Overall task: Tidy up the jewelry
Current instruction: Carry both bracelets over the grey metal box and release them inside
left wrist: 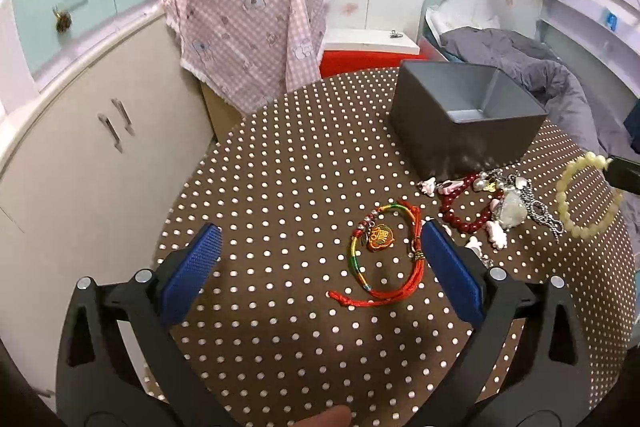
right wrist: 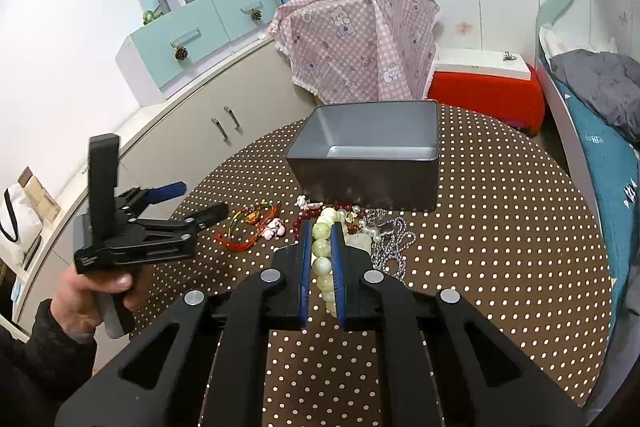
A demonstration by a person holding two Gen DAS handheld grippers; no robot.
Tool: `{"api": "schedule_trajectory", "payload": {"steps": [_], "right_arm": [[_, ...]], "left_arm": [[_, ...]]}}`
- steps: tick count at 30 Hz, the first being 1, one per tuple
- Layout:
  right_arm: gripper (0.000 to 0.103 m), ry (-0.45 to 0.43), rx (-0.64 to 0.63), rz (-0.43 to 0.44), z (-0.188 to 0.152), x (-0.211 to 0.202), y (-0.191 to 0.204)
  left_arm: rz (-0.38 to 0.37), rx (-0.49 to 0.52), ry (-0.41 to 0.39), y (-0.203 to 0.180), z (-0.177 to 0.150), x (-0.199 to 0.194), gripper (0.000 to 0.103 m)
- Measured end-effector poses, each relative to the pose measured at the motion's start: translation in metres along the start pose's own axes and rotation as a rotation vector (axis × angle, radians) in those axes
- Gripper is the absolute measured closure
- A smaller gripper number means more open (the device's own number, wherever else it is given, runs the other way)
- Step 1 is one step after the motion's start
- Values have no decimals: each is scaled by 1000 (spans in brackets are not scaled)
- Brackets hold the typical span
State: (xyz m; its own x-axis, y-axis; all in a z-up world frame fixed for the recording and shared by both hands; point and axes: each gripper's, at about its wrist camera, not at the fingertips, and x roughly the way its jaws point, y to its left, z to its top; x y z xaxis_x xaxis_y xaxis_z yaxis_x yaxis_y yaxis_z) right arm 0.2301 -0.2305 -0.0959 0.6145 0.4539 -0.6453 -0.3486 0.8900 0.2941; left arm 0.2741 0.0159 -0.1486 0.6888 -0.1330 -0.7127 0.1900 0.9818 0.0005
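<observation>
my left gripper [left wrist: 320, 247] hovers wide apart, the red cord bracelet [left wrist: 384, 255] lying between its pads, nearer the right one. on to the jewelry pile [left wrist: 492, 203]. my right gripper [right wrist: 321, 227] is clamped on the pale bead bracelet [right wrist: 322, 247], lifted off the table; the grey box [right wrist: 368, 163] sits straight ahead beyond the pile, looks empty.
</observation>
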Motion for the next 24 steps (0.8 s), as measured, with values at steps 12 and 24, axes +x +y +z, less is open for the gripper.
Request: {"api": "schedule_trajectory", "payload": {"steps": [12,24], "right_arm": [[95,-40,3,19,10,-15,0],[95,-201,-69,54,83,-58,8]], "left_arm": [[-108,81,83,-7,1,23,100],[-190,97,-170,-21,87,-61,99]]}}
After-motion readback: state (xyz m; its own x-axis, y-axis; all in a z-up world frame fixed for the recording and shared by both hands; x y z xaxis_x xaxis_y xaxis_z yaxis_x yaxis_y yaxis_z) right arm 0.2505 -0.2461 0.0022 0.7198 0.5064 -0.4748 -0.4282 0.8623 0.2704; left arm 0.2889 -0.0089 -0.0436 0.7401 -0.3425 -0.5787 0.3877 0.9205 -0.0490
